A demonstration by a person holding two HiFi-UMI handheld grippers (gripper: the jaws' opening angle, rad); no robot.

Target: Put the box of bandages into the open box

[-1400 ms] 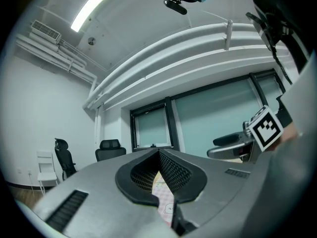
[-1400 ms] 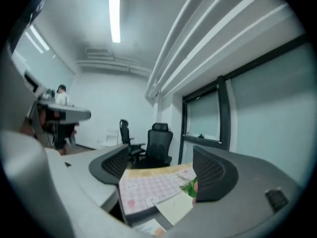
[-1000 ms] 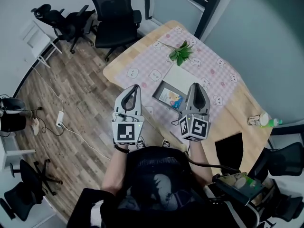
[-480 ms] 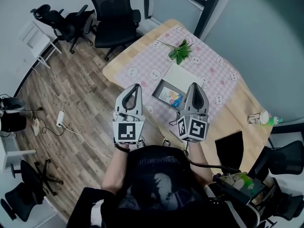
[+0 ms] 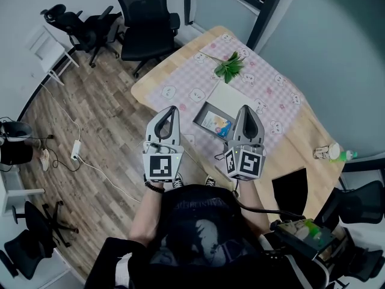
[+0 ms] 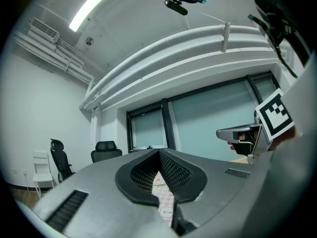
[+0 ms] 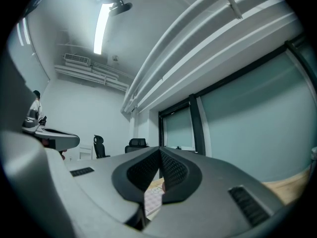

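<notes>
Left claw [image 5: 170, 109] and right claw [image 5: 246, 108] both closed, empty. Bandage box [image 5: 221, 126] looks light, crushable cardboard; pinch long sides gently.

You see an evenly bright room; the ceiling strip light [image 6: 94, 6] glares, and edges far from it bend and darken.

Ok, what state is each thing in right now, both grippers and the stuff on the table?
left gripper: shut, empty, in the air.
right gripper: shut, empty, in the air.
open box: lid folded back, colourful pack inside.
green sprig: lying on the checked tablecloth.
</notes>
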